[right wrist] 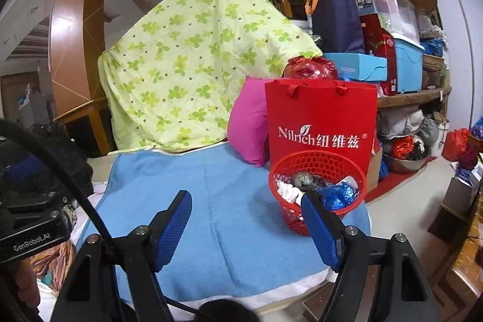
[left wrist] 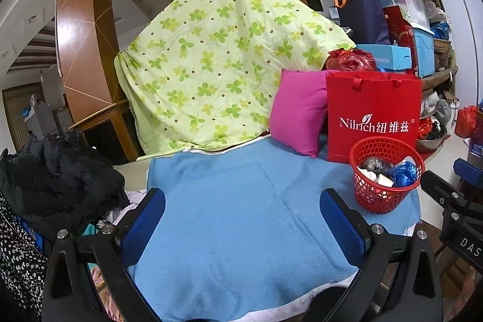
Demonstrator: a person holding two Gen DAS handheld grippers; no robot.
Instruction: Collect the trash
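Left gripper (left wrist: 241,213): jaws wide, nothing between them.
Right gripper (right wrist: 246,218): jaws apart, holding nothing.
Basket (left wrist: 380,198): right edge of blue towel (left wrist: 235,216), before red bag (left wrist: 372,113).
Trash (right wrist: 335,195): inside basket.

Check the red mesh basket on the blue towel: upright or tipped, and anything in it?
Upright and holding trash. The red mesh basket stands on its base on the blue towel, rim up, with a blue plastic bag and crumpled wrappers inside.

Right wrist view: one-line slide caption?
Open right gripper hovers empty over the blue towel, beside a red mesh basket already holding trash, red paper bag behind.
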